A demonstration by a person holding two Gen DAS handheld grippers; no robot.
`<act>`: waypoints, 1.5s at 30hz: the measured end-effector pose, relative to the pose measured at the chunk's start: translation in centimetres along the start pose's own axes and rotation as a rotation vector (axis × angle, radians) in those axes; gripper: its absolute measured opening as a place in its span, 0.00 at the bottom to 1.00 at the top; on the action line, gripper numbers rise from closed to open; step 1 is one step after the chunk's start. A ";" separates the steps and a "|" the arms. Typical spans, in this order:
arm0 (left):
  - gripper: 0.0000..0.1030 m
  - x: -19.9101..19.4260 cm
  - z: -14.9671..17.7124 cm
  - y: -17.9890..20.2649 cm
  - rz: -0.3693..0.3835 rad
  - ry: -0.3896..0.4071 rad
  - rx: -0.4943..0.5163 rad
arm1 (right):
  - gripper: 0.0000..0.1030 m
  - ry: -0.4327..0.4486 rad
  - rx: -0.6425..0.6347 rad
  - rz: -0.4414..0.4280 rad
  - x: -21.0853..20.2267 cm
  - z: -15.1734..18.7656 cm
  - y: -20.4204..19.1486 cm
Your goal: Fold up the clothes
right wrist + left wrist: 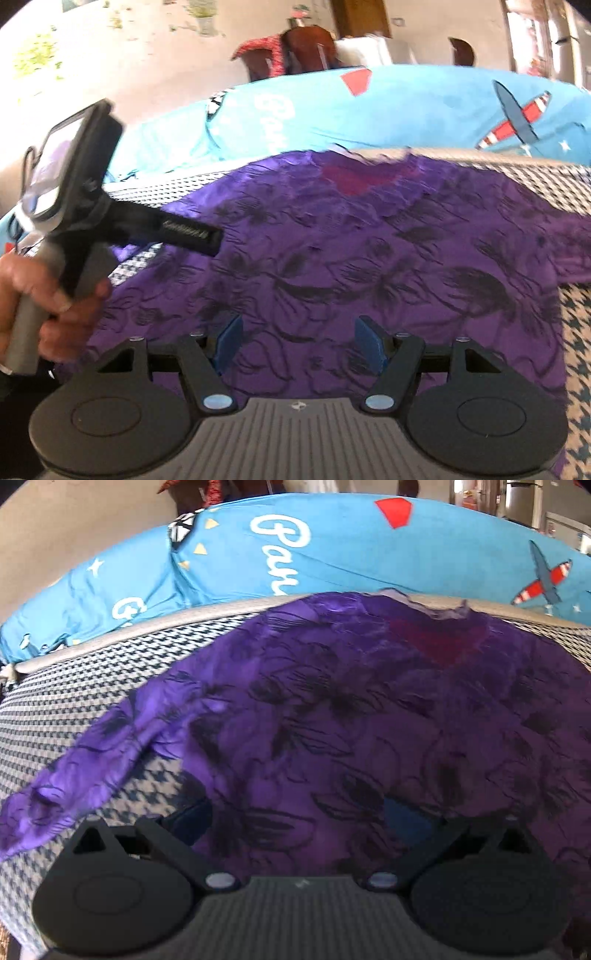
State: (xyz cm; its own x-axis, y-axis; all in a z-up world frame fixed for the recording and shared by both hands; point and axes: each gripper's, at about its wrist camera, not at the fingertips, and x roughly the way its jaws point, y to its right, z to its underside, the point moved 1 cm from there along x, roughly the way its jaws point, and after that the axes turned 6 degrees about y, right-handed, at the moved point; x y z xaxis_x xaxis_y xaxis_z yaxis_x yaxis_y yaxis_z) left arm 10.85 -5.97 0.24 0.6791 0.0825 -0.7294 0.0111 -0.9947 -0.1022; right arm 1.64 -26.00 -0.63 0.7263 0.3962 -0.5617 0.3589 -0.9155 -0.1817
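Here, cloth: a purple shirt (332,258) with dark flower shapes lies spread out flat on a checked cover (74,701).
Which way it points: its neck hole, with a red patch (354,177) showing inside, is at the far side by a grey edge strip (110,638). So its long way runs from the near side to the far side.
Sleeve: in the left view one sleeve (92,768) sticks out to the left and slants down toward the near side.
Edges: the right edge of the shirt stops before the checked cover ends, so some cover shows there. Cover shows on the left too.
Behind: a blue blanket (332,554) with white letters, a red shape and a toy plane picture is past the grey strip.
Feel: the shirt looks shiny and wrinkly. The cover has tiny black and white checks.
Right claw (299,343): its blue tips are wide apart, just over the near part of the shirt, holding nothing.
Left claw (295,819): the shirt hides its tips, so I cannot tell if it grips.
Hand (55,295): it holds the left claw's grey handle.
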 end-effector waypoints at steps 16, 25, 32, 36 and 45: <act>1.00 1.0 1.6 3.1 0.033 -0.009 0.097 | 0.66 -0.023 0.138 0.172 -0.8 0.1 4.7; 1.00 0.6 1.5 3.4 0.016 0.028 0.094 | 0.66 -0.008 0.130 0.193 -1.2 0.0 4.7; 1.00 -0.7 1.2 4.0 0.055 0.051 0.101 | 0.66 -0.018 0.148 0.212 -0.9 0.1 5.1; 1.00 -1.9 1.2 4.6 0.094 0.054 0.097 | 0.66 -0.012 0.136 0.218 -1.1 -0.1 4.9; 1.00 -2.8 1.4 6.8 0.124 0.075 0.144 | 0.65 0.115 0.135 0.319 -4.6 -1.5 7.1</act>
State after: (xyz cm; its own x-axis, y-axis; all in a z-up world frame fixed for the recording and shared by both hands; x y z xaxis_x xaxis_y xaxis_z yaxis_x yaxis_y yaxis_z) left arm 7.99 -12.89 0.59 0.7213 -0.0504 -0.6907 -0.1779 -0.9774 -0.1145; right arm 1.72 -34.18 1.89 0.8534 0.0876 -0.5139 0.0286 -0.9922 -0.1216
